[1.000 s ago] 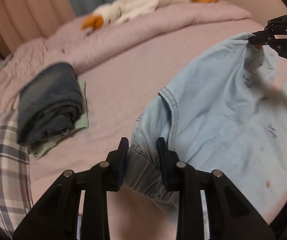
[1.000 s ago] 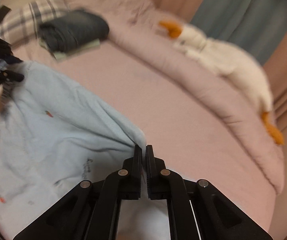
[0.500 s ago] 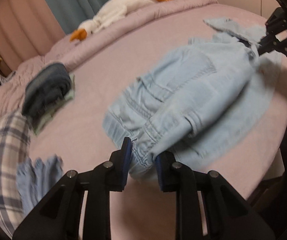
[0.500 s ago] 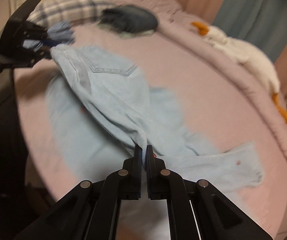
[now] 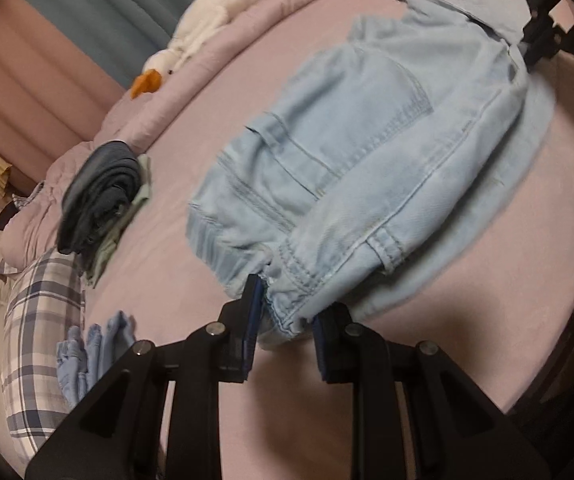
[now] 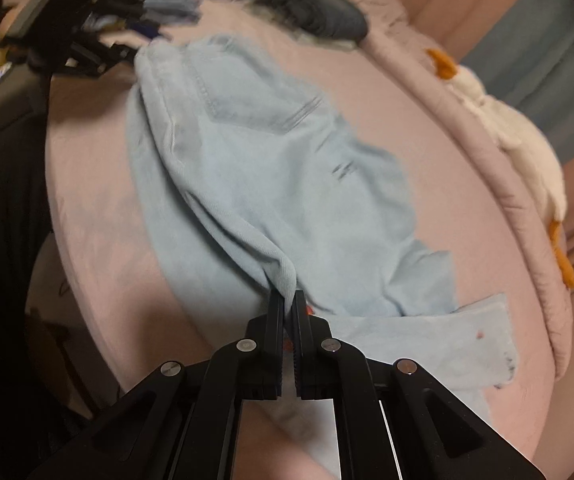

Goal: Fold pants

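Pants (image 5: 367,160) across the bed (image 5: 175,264), folded clothes (image 5: 99,196) and pillow (image 5: 35,320) beyond.

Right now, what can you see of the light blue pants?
The pants are pale blue denim with a gathered waistband, a belt loop, stitched pockets and small orange marks. They lie doubled over and rumpled on the pink bed. The left tongs grip the waistband; the right tongs pinch a fold further down.

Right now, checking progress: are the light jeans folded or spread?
Folded over once: the light jeans lie doubled on the bed, both grippers gripping.
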Available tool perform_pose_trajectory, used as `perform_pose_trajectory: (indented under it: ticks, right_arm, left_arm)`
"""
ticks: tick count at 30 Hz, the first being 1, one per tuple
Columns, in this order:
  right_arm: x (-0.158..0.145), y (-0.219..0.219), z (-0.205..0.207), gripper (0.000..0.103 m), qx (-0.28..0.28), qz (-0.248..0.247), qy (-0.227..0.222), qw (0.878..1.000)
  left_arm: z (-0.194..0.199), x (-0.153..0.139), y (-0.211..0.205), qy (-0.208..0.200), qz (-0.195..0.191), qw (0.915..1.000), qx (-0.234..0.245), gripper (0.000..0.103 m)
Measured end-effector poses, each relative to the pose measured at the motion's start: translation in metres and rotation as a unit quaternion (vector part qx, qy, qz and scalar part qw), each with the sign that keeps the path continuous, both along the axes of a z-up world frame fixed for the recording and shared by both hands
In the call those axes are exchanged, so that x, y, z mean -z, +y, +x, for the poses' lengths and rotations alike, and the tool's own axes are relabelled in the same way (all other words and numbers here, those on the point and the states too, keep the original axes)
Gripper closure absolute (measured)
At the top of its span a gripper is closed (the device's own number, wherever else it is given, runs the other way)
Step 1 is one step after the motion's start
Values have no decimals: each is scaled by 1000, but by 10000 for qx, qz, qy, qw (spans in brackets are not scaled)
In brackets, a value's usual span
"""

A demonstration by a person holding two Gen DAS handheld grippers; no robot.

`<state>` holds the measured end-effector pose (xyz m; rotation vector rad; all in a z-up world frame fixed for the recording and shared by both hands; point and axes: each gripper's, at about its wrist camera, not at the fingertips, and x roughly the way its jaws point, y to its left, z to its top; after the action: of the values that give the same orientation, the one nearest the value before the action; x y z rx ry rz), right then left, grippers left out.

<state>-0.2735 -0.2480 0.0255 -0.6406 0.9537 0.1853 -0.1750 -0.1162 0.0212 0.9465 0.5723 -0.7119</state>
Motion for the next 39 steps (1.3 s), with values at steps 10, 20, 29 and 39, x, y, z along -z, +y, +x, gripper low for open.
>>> perform_pose_trajectory:
  ticks: [10,20,29,39]
  right_arm:
    - [-37,-41,15,95,546,1413,101,9884]
    - [4,-44,15,90,1065,2049,785,9698]
    - [-35,-98,-7,82,1211,3119,683,9399]
    - [-59,-263,118,47,4475,3101,-243,8385]
  left_arm:
    - [10,-63,34,1267,-1368,9809,-554,66]
    - [-9,-19,-78,2351,-1124,9652,-202,58]
    - [-5,-28,-60,2796,-1159,9529,-174,57]
    - [-43,-40,-173,3615,-1719,9115,941,57]
